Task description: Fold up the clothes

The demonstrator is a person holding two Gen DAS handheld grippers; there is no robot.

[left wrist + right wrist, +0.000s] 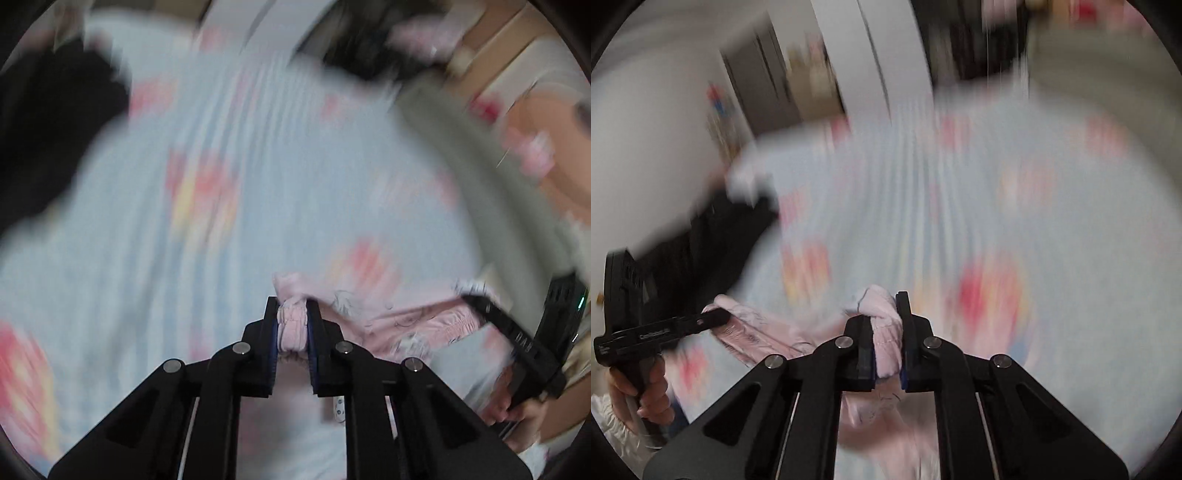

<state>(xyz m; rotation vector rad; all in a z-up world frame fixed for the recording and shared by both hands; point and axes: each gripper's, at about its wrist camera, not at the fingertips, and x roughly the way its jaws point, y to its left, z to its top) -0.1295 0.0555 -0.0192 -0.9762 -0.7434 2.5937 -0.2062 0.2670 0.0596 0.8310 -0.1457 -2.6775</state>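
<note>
1. My left hand-held gripper (pixel 292 314) is clamped tight on a bunched fold of the pink garment (pixel 417 325), which hangs stretched between both hands above the bed sheet (pixel 184 229).
2. My right hand-held gripper (pixel 886 314) pinches the garment's other bunched end just as tightly.
3. The sheet is pale blue, striped, with blurred red and yellow prints.
4. White lettering on the left tool's side is too blurred to read.
</note>
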